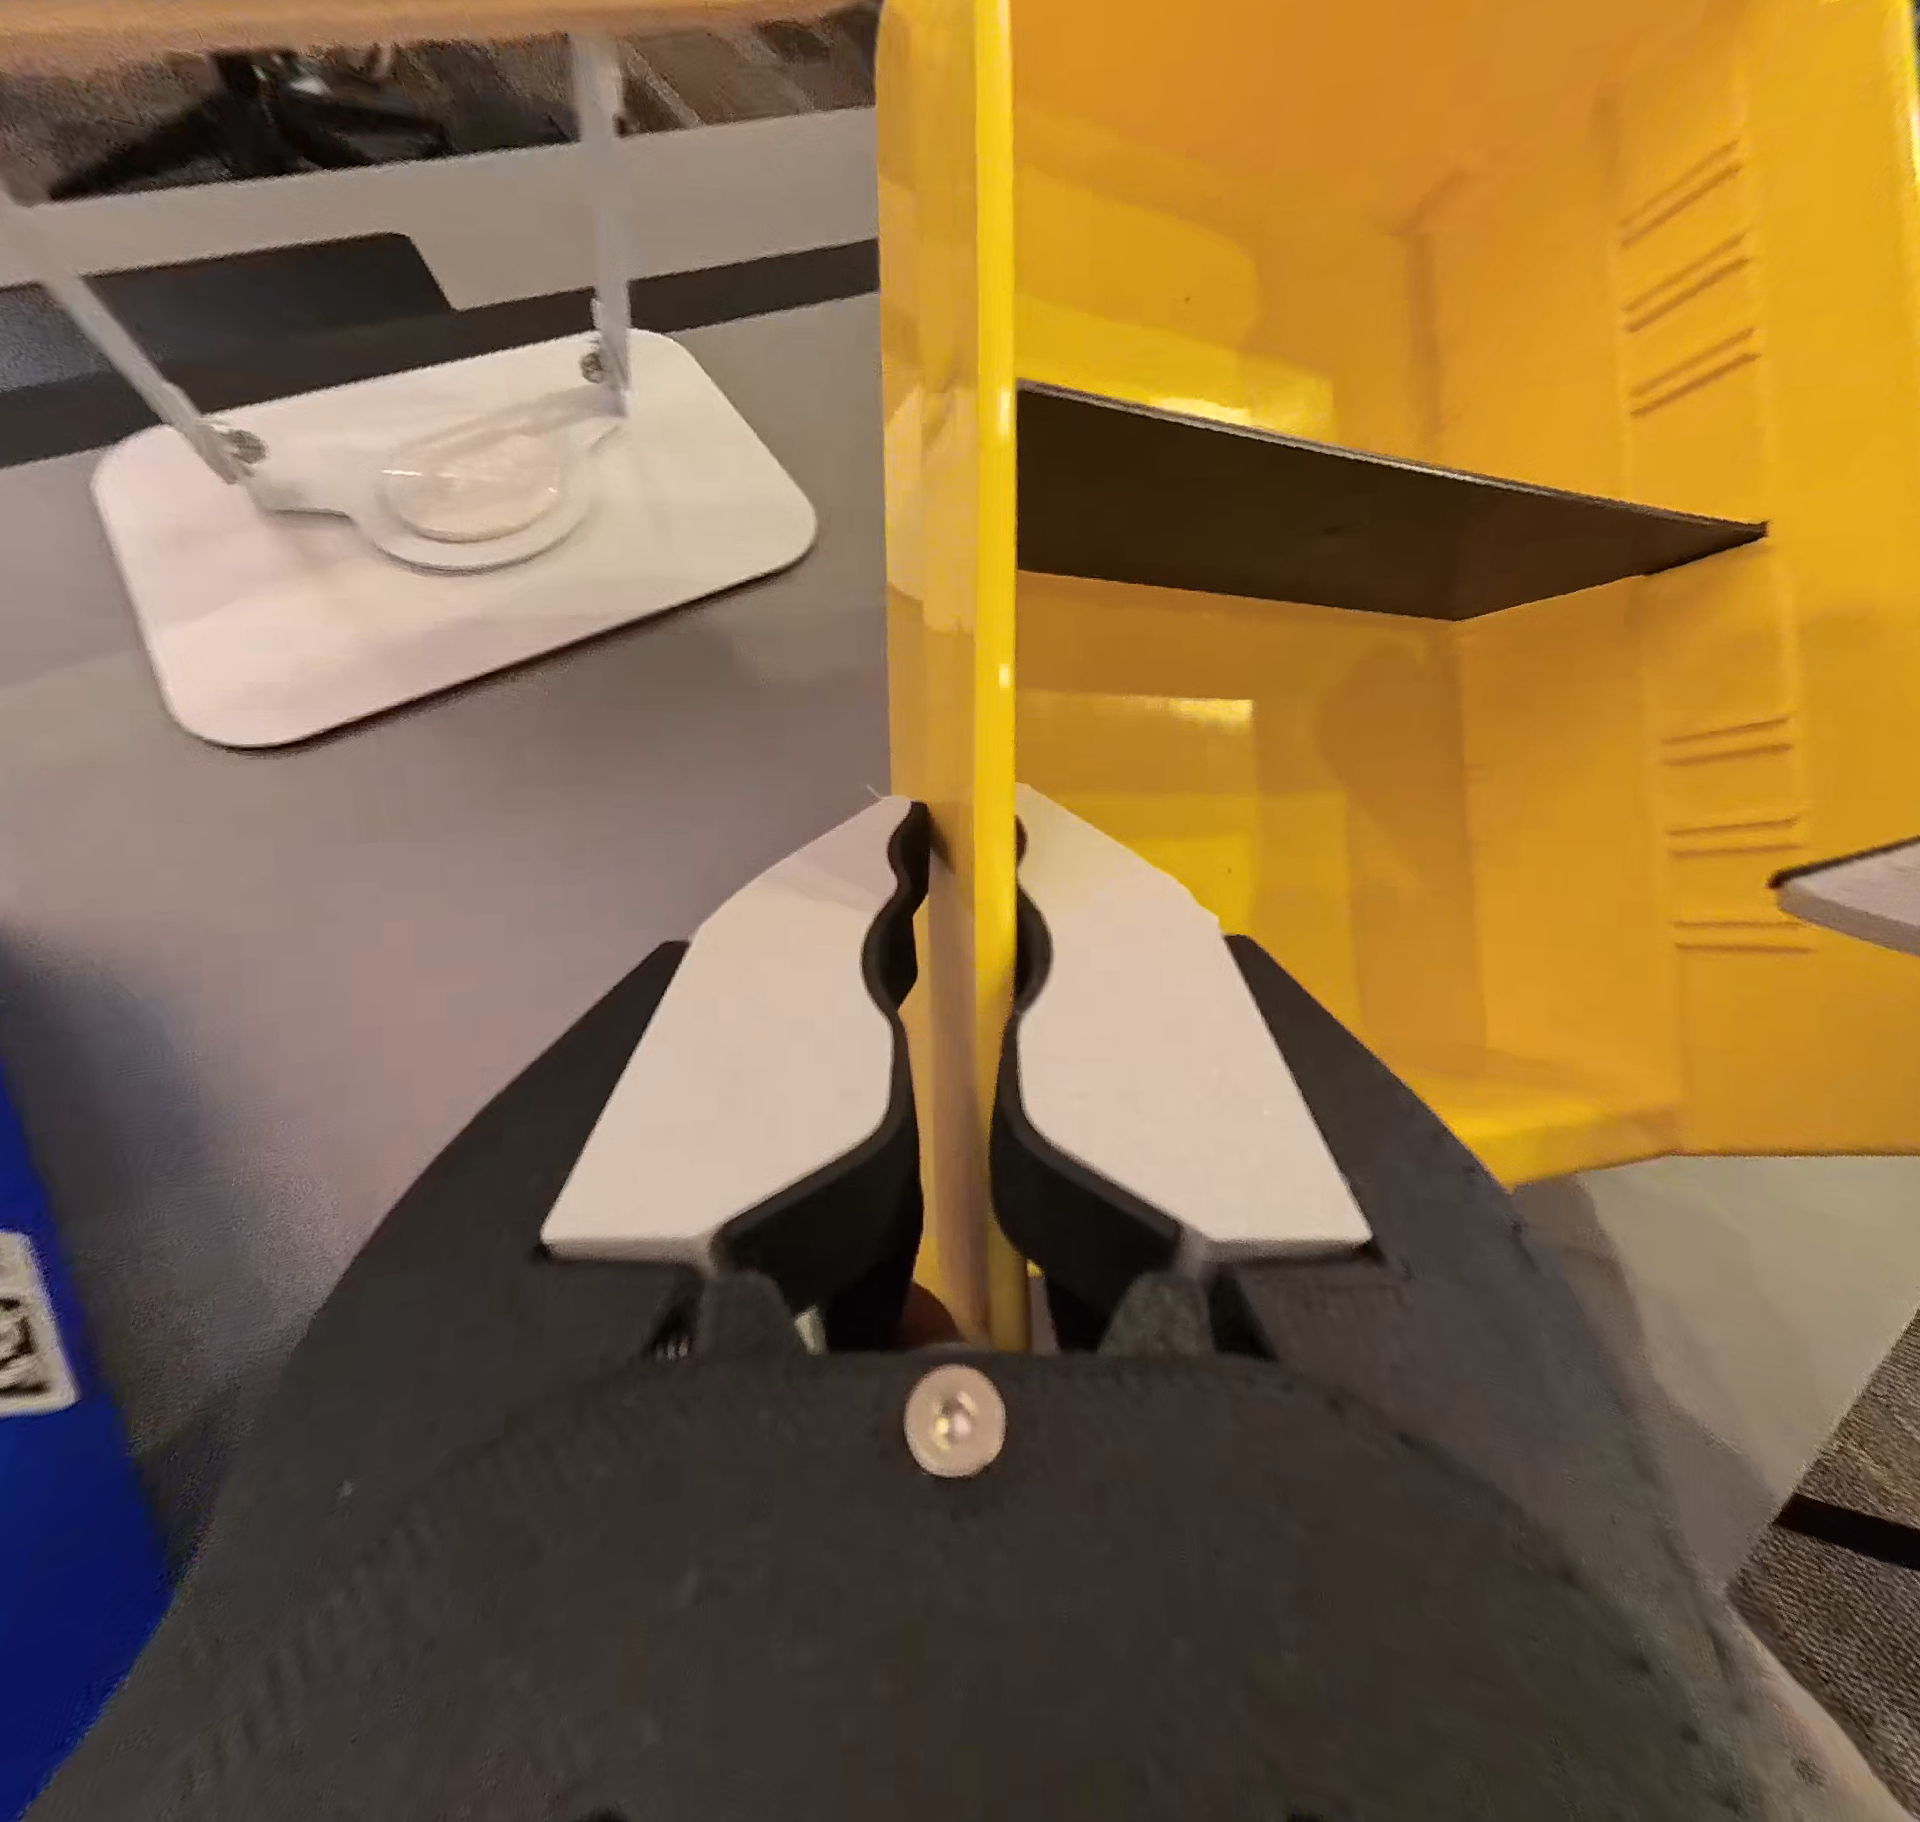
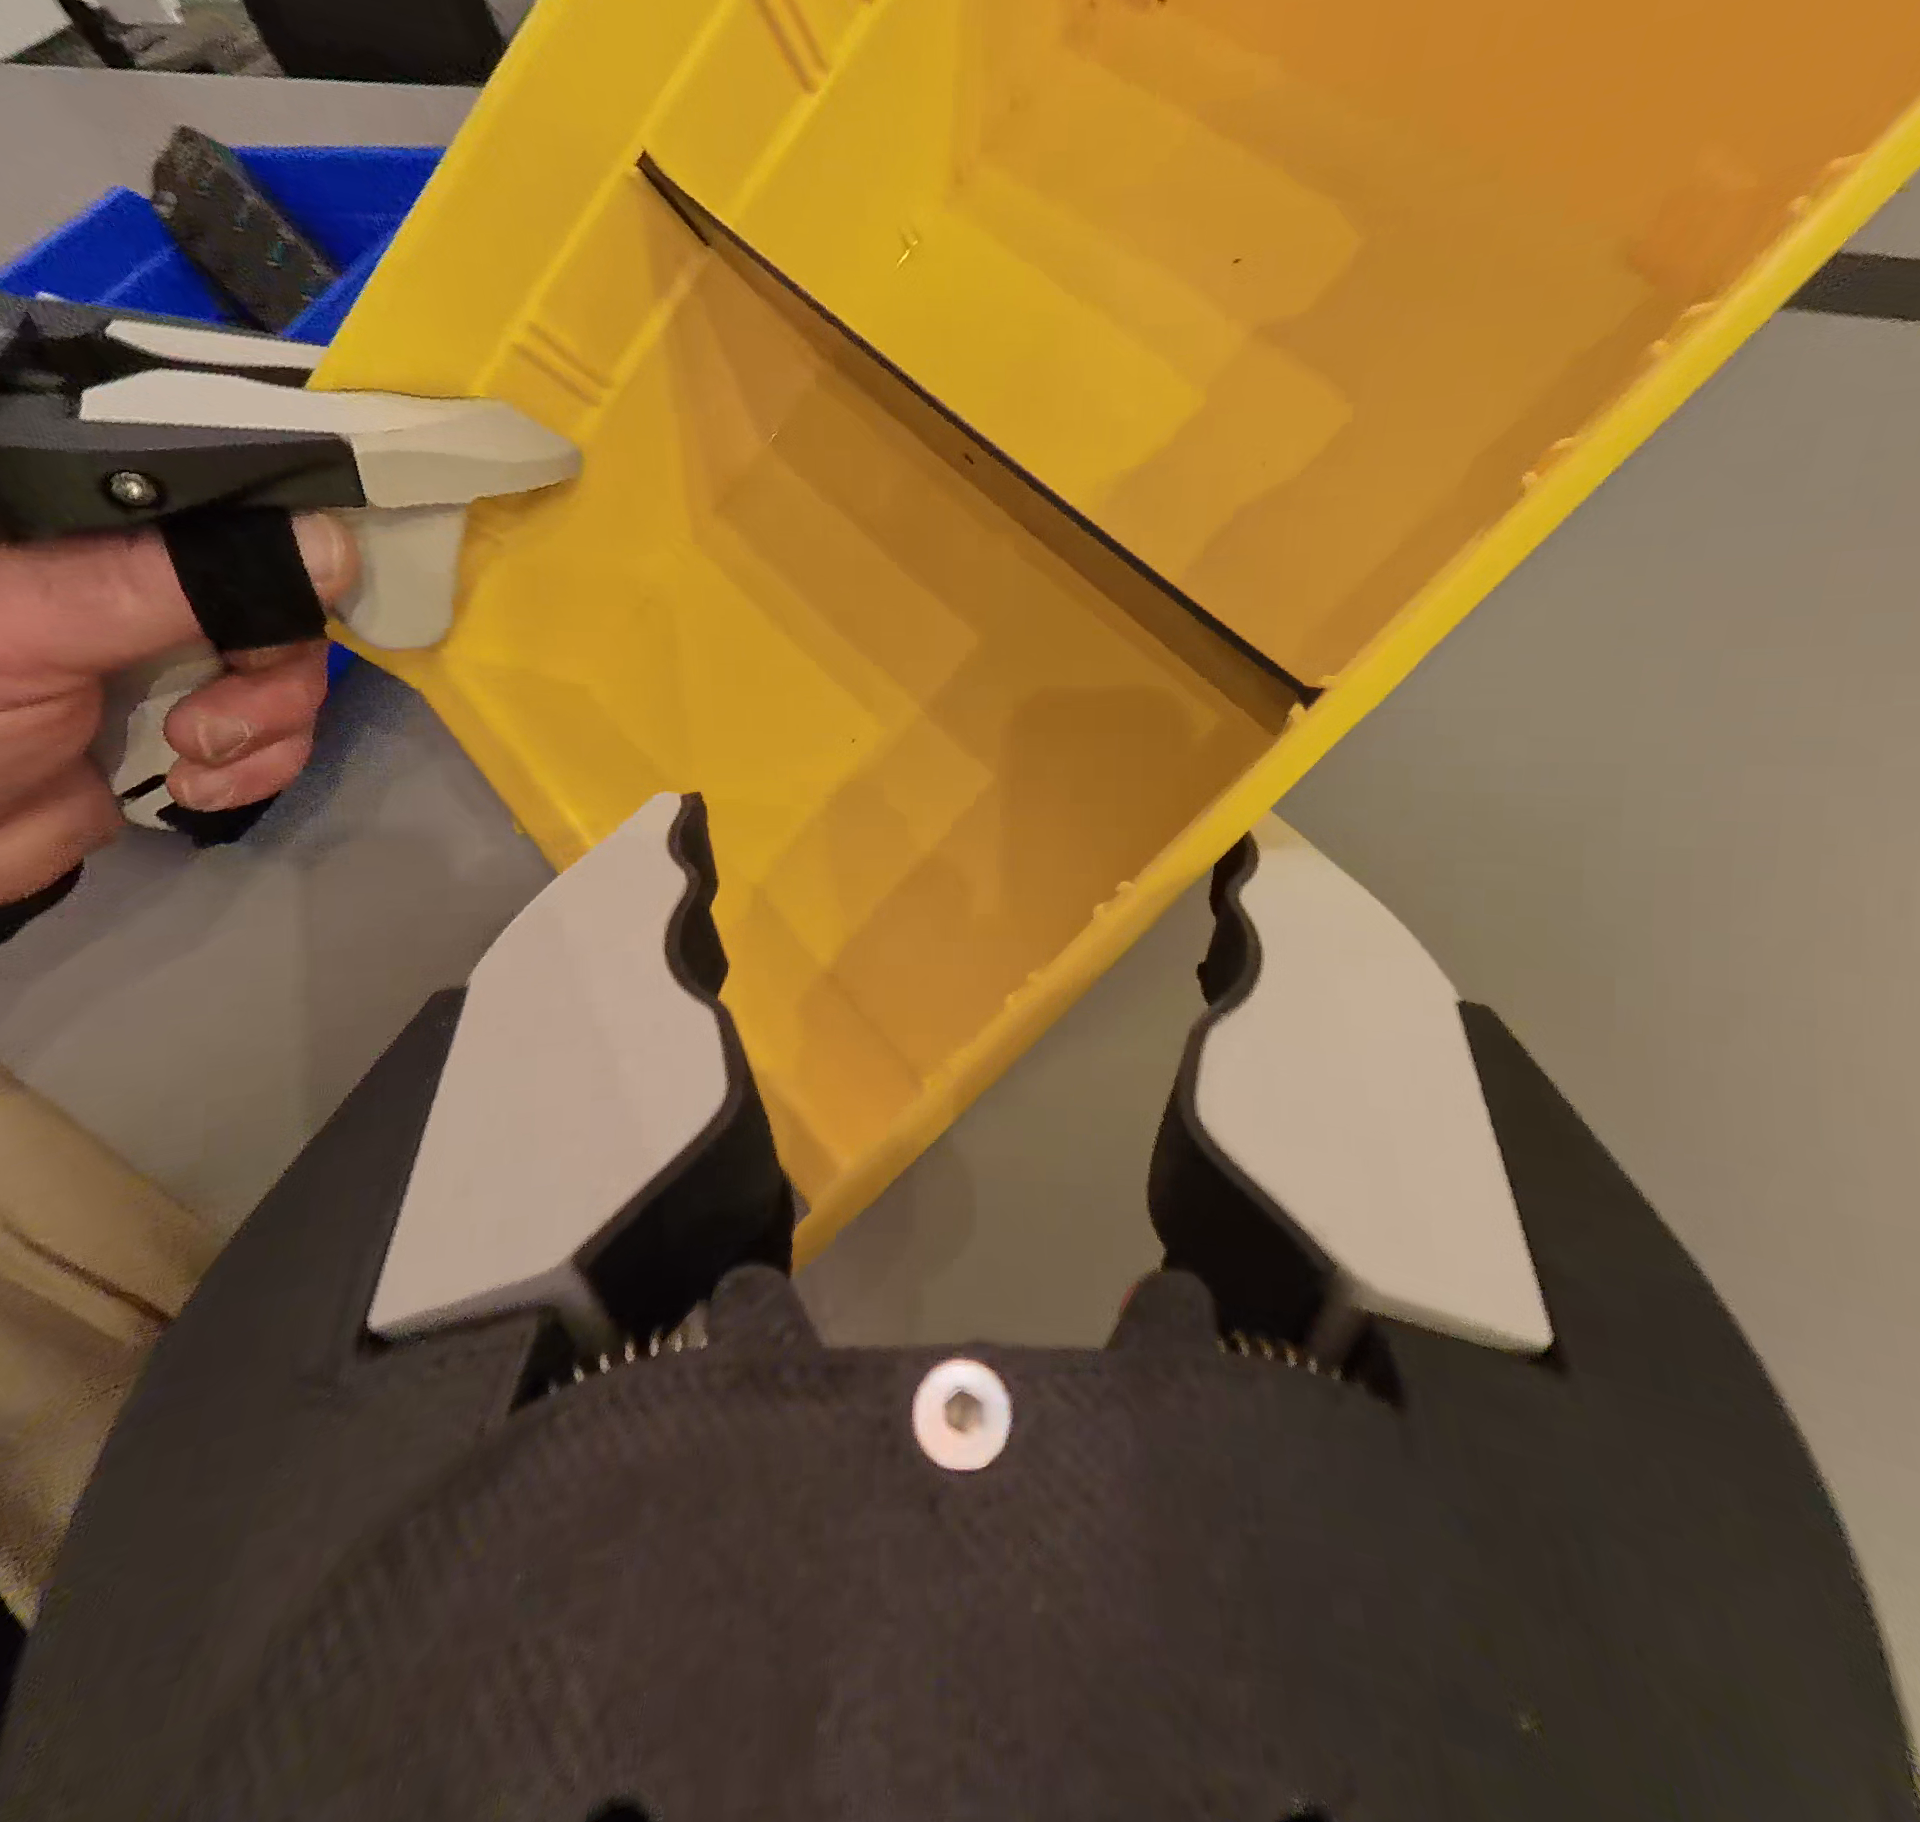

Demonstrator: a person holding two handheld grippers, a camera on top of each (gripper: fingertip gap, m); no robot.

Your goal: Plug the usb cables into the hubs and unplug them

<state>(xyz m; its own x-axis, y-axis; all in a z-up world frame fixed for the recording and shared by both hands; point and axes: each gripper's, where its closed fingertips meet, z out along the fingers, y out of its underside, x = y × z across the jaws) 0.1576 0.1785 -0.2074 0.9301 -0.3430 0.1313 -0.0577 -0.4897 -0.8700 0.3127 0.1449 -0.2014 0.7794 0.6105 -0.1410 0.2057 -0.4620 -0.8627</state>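
The left gripper [image 1: 971, 951] pinches the left wall of a tilted yellow bin [image 2: 935, 525], apparently for emptying or shifting; the right gripper [image 2: 966, 951] gapes, holding nothing. No USB cables or hubs appear.

bin [image 2: 1039, 525] held tilted above the table [image 2: 1558, 837] | divider [image 2: 966, 453] set across the inside of the bin | bin wall pinched by left gripper [image 1: 971, 837] | second bin [image 2: 125, 255] behind it, by the table's far left edge | stand [image 1: 457, 546] placed left of the bin
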